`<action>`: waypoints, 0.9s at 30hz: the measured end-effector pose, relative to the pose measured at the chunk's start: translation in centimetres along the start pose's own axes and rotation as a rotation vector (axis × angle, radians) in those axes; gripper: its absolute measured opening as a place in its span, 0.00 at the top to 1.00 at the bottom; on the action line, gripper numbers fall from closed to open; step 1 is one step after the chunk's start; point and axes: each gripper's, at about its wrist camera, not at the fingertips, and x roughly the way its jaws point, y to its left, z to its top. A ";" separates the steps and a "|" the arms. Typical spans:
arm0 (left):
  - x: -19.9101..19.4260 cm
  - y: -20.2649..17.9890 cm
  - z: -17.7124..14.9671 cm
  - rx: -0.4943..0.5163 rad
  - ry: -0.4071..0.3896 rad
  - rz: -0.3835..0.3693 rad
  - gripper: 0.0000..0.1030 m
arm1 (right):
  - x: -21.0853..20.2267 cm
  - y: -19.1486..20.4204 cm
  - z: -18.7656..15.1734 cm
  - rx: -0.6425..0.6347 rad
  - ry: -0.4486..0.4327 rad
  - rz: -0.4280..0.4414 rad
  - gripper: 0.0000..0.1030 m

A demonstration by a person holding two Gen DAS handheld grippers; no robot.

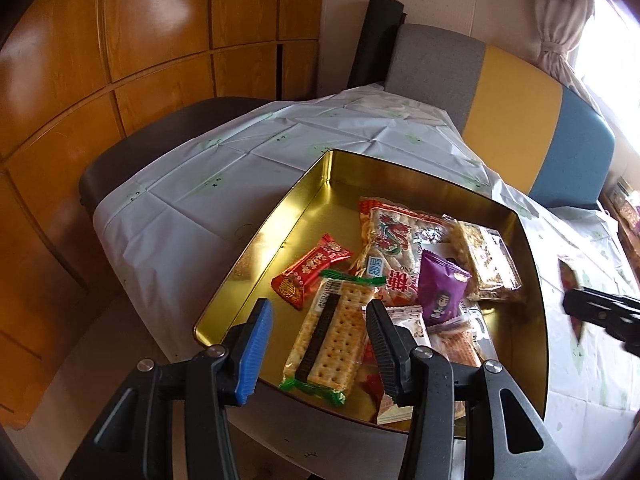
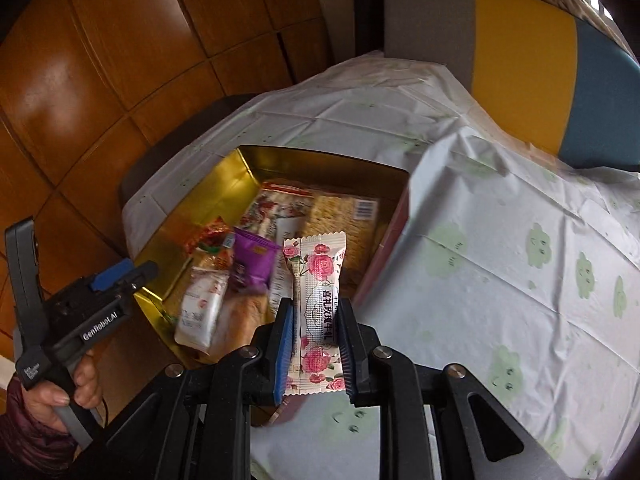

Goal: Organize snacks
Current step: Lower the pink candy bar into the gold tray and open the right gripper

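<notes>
A gold tin box [image 1: 280,216] lies open on the white tablecloth and holds several snack packets. Among them are a cracker packet [image 1: 332,336], a red candy packet [image 1: 310,270] and a purple packet [image 1: 442,290]. My left gripper [image 1: 320,308] hangs open above the cracker packet, its pads clear of it. My right gripper [image 2: 316,304] is shut on a white rose-printed packet [image 2: 320,272], held in the air over the tin's near right side [image 2: 384,248]. The left gripper [image 2: 132,274] also shows at the tin's left edge, and the right gripper [image 1: 576,306] appears blurred at the right.
The tablecloth [image 2: 500,240] with green cloud prints spreads to the right of the tin. A grey, yellow and blue chair back [image 1: 516,112] stands behind the table. Wooden cabinets [image 1: 140,40] fill the left. A person's hand [image 2: 60,392] grips the left tool's handle.
</notes>
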 end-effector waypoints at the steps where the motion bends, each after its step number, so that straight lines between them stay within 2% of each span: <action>1: 0.1 0.0 0.0 0.000 0.003 0.000 0.52 | 0.7 0.6 0.4 -0.001 0.006 0.010 0.77; 3: 0.2 -0.1 -0.2 0.003 0.008 -0.002 0.51 | 2.5 1.6 0.8 -0.007 0.028 0.027 0.74; 7: 0.3 -0.4 -0.5 0.021 0.008 0.001 0.49 | 5.8 2.7 0.5 -0.039 0.085 -0.032 0.72; 12: 0.4 -0.9 -0.7 0.028 0.013 0.002 0.45 | 6.4 2.5 -0.3 -0.036 0.098 -0.039 0.72; 20: -0.3 -2.2 -1.3 0.061 -0.003 0.014 0.45 | 4.2 2.7 -2.3 -0.013 0.011 -0.068 0.71; 25: -1.5 -3.1 -2.2 0.087 -0.033 0.006 0.44 | 1.9 3.0 -3.8 0.036 -0.077 -0.134 0.66; 27: -2.0 -3.4 -2.5 0.091 -0.045 -0.003 0.40 | 1.2 3.3 -4.4 0.051 -0.111 -0.170 0.64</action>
